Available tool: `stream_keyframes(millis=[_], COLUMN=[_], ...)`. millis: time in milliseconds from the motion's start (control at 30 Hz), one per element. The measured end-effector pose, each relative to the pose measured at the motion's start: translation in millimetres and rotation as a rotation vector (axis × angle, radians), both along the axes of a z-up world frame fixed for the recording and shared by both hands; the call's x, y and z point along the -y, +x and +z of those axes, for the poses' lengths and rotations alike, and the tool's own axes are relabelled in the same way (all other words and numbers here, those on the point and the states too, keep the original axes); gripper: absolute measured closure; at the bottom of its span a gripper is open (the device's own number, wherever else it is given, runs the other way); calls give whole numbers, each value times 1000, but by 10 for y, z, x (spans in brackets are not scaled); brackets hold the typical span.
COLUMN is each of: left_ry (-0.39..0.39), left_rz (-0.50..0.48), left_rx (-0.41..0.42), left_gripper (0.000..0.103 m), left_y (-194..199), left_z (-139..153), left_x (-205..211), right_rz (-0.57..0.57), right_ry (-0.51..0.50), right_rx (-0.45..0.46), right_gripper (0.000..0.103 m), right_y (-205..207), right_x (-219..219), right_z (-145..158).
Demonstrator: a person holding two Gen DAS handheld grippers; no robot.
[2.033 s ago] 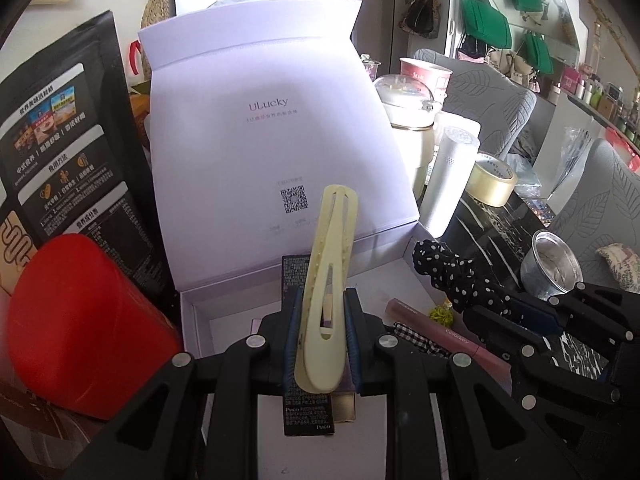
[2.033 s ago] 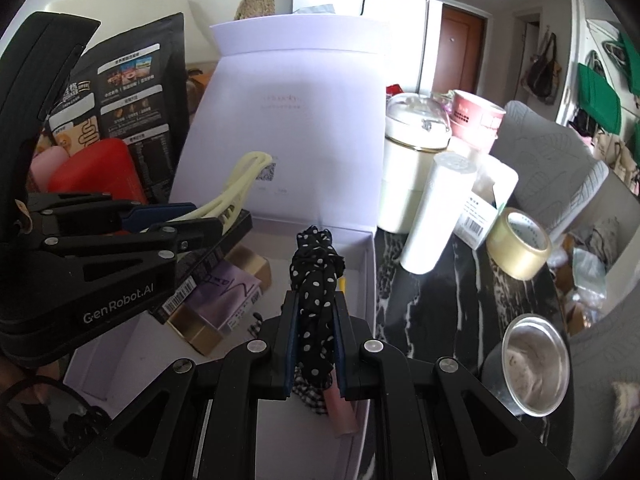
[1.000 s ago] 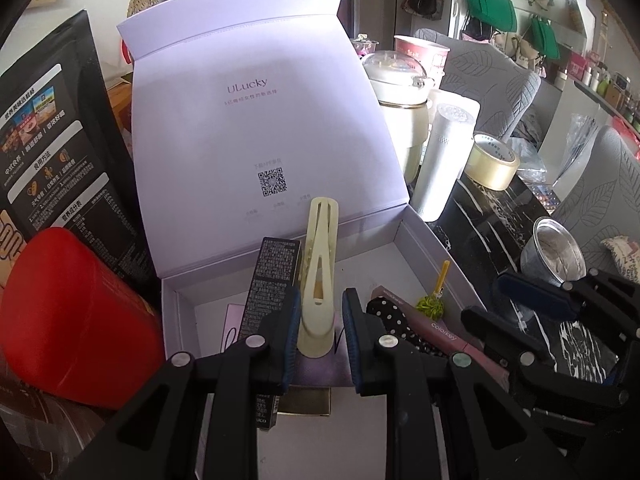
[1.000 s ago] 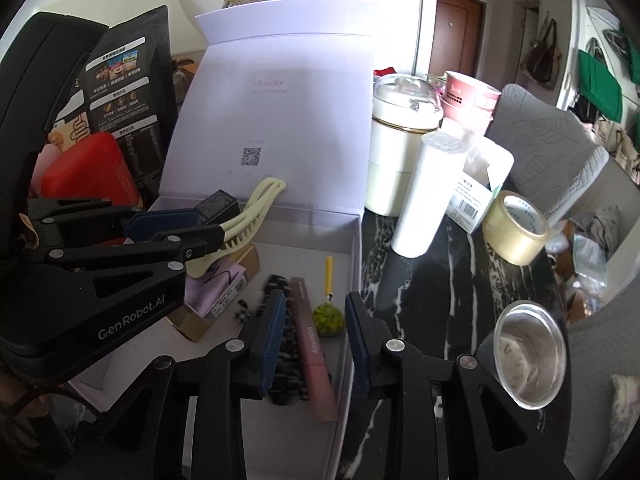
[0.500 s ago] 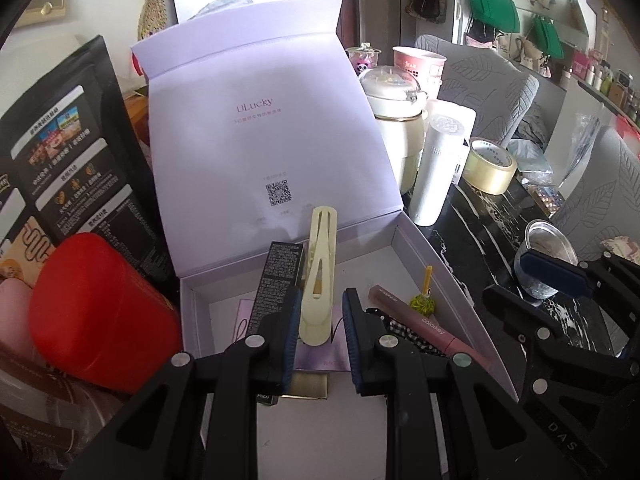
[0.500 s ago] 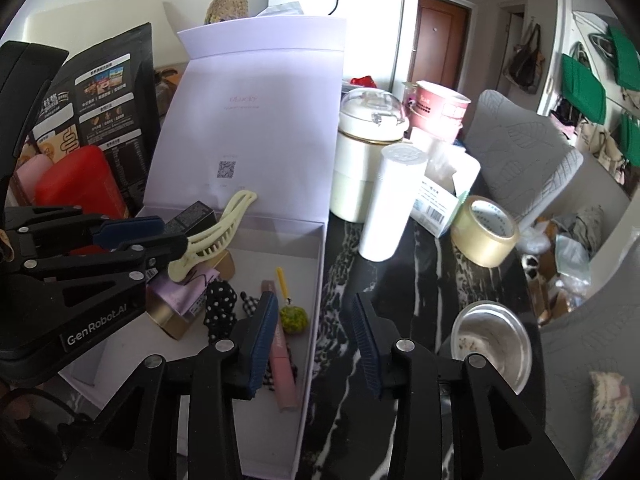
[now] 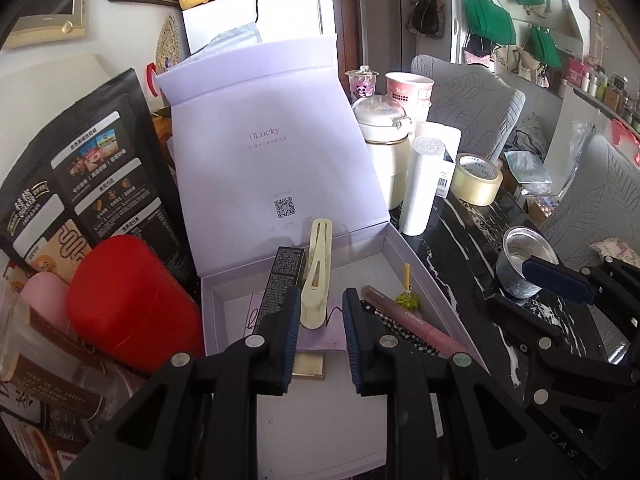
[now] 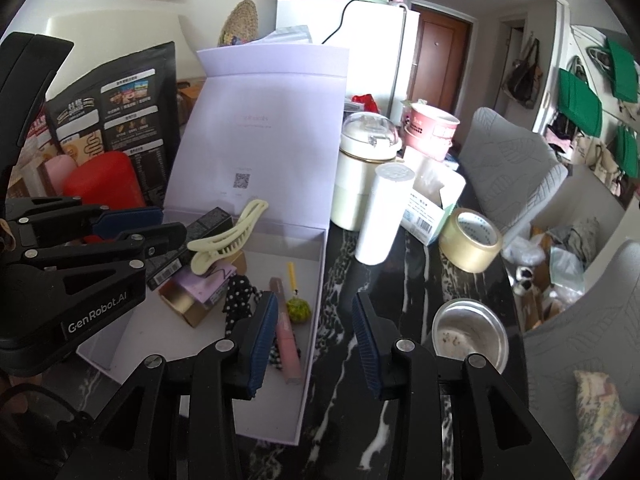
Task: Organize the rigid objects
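Note:
A lavender gift box (image 7: pixel 404 258) with its lid upright lies open on the black marble table. Inside lie a pale yellow hair clip (image 7: pixel 316 280), a black carton (image 7: pixel 280 284), a purple-gold box (image 8: pixel 196 292), a polka-dot scrunchie (image 8: pixel 240 296), a pink lip tube (image 7: pixel 408 320) and a small green pom charm (image 7: pixel 407 300). My left gripper (image 7: pixel 320 320) is open over the box, its pads either side of the clip without touching it. My right gripper (image 8: pixel 314 328) is open and empty over the box's right wall (image 8: pixel 312 344).
A red container (image 7: pixel 128 304) and a black snack bag (image 7: pixel 80 184) stand left of the box. A cream jar (image 8: pixel 364 184), a white tumbler (image 8: pixel 384 216), a tape roll (image 8: pixel 470 240) and a steel cup (image 8: pixel 468 340) stand on the table to the right.
My right gripper dropped the polka-dot scrunchie into the box, opened and drew back to the right. My left gripper released the yellow clip in the box and pulled back.

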State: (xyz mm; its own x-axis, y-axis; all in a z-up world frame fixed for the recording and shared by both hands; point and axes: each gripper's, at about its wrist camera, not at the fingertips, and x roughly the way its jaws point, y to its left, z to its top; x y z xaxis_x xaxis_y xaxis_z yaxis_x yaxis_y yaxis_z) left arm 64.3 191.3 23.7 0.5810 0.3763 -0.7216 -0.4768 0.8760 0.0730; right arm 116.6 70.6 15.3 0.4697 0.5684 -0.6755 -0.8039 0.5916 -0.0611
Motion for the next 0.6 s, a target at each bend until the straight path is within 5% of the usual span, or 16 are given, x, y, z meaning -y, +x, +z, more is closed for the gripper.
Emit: stream_keyframes(millis=[200,267,300,600], left_ry=[17,23,25,72], left_rz=[7,13,16,39], left_rx=[6,14,24,48], left_gripper=[78,39,3,0], left_y=[-133,-204,-238,-597], left_z=[119,160,178,286], left_x=[105,149,162,391], right_rz=[-5,-8,-10,-50], right_ry=[33,44,49,73], right_rx=[21,34,42,64], right_gripper=[59,55,50,40], right_y=[-148,-213,-248,-491], right_x=[149,213,247,646], right_z=[139,193,224,356])
